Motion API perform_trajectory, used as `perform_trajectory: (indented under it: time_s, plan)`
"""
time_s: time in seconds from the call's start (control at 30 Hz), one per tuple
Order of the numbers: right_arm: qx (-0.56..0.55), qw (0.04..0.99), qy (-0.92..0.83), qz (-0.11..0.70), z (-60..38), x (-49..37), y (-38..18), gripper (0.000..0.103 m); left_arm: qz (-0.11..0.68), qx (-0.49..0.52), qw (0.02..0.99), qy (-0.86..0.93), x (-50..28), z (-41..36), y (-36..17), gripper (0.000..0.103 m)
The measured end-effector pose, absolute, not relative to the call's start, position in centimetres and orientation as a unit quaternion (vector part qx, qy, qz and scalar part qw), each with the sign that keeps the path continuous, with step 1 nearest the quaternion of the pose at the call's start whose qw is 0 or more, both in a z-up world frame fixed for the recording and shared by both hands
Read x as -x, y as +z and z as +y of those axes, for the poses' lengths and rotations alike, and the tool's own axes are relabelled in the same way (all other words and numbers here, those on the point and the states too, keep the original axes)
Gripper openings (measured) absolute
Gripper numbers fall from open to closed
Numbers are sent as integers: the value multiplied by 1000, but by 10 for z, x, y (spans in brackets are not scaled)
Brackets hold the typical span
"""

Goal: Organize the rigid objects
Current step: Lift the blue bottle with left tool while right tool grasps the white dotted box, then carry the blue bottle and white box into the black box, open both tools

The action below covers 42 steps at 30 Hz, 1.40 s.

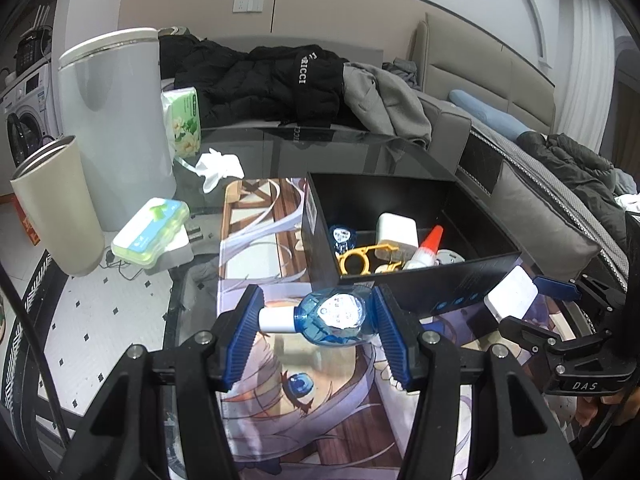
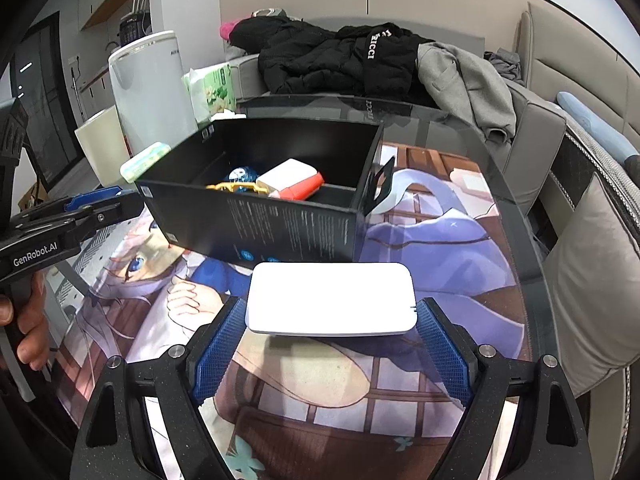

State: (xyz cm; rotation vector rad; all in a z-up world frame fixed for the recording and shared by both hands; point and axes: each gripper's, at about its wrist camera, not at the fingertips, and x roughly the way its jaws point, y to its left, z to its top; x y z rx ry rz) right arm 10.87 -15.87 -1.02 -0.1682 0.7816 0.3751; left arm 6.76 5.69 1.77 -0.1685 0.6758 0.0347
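Black grippers (image 1: 318, 320), ribbed blue pads (image 1: 244, 336)

Beyond your left gripper, up-left, you see a tissue pack (image 1: 182, 118), beige cup (image 1: 56, 204) and black jacket (image 1: 276, 80).

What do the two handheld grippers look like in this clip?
Both are black, angular frames with silver bolt heads and blue ribbed pads on the fingers. The left gripper carries white "GenRobot.AI" lettering on its side; the right gripper shows "DAS" in white. No cables or sleeves are visible.

Clothes-strewn grey sofa (image 1: 448, 120), pale walls (image 1: 360, 0)
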Motion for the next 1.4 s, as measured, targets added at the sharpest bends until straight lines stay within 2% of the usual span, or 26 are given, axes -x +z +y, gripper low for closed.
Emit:
perform_trajectory:
  time_s: [0.37, 1.4]
  plan:
    - [64, 924, 185, 329, -165, -103, 18, 87, 280, 87, 956, 15, -67, 59, 37, 55]
    - [24, 950, 188, 248, -181, -106, 59, 87, 256, 67, 964, -12, -94, 32, 46, 55]
